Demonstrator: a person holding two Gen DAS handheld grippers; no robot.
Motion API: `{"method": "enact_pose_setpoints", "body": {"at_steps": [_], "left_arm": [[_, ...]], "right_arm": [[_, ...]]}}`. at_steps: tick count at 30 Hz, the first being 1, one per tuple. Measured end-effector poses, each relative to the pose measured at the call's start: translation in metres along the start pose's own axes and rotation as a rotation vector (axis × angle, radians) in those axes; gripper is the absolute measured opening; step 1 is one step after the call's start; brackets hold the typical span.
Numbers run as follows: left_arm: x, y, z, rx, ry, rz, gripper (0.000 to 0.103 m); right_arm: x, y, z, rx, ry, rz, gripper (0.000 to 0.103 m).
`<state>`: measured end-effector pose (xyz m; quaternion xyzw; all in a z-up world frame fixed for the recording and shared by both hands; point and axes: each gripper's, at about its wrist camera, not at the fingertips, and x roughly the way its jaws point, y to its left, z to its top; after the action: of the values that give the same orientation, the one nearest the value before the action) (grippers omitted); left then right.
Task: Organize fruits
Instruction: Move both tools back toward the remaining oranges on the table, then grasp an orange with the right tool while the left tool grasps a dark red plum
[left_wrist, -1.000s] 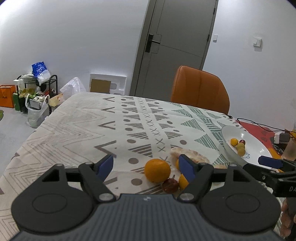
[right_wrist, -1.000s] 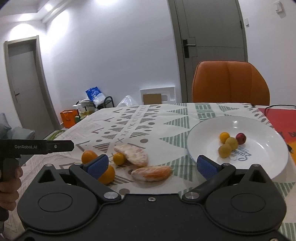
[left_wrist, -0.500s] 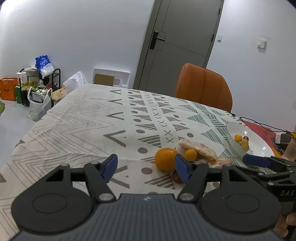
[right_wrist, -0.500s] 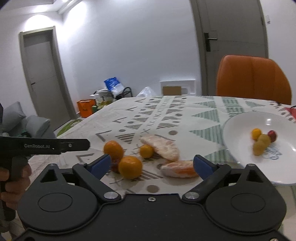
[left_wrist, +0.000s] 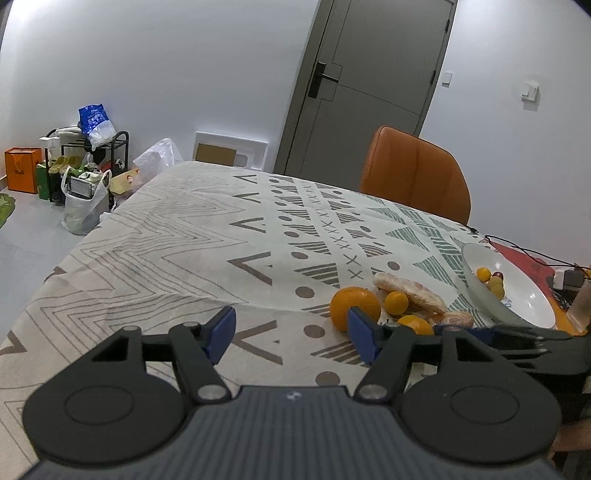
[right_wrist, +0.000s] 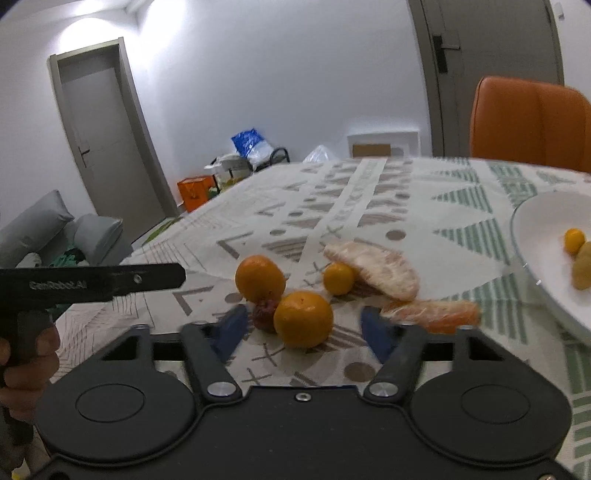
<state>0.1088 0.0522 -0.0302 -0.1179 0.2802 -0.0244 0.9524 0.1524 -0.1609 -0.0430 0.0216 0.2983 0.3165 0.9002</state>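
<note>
Right wrist view: the plate (right_wrist: 532, 236) sits at three o'clock, and the right gripper (right_wrist: 301, 326), jaws closing around the near orange (right_wrist: 303, 319) but not yet pressing, should centre before pinching, clear of the date (right_wrist: 264, 314); left gripper (left_wrist: 290, 334) is spread, empty.

two oranges (right_wrist: 303, 319), kumquat (right_wrist: 338, 278), dark fruit (right_wrist: 264, 313), two peeled segments (right_wrist: 373, 269) clustered on cloth; four small fruits in plate (left_wrist: 532, 295).
</note>
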Motion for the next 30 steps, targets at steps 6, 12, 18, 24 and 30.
{"method": "enact_pose_setpoints", "body": {"at_steps": [6, 12, 18, 24, 30], "left_arm": [[0.002, -0.006, -0.001, 0.019, 0.008, -0.011, 0.065], [0.007, -0.02, -0.003, 0.04, 0.018, -0.04, 0.06], [0.012, -0.033, -0.005, 0.06, 0.03, -0.062, 0.059], [0.018, -0.044, -0.008, 0.07, 0.038, -0.075, 0.058], [0.029, -0.054, -0.013, 0.072, 0.062, -0.083, 0.058]], "right_arm": [[-0.002, -0.002, -0.003, 0.007, 0.012, 0.027, 0.033], [-0.015, -0.008, -0.004, 0.016, -0.006, 0.018, 0.033], [-0.027, -0.014, -0.003, 0.019, -0.03, 0.001, 0.033], [-0.041, -0.024, -0.002, 0.028, -0.054, -0.022, 0.033], [-0.054, -0.033, -0.002, 0.036, -0.074, -0.047, 0.033]]}}
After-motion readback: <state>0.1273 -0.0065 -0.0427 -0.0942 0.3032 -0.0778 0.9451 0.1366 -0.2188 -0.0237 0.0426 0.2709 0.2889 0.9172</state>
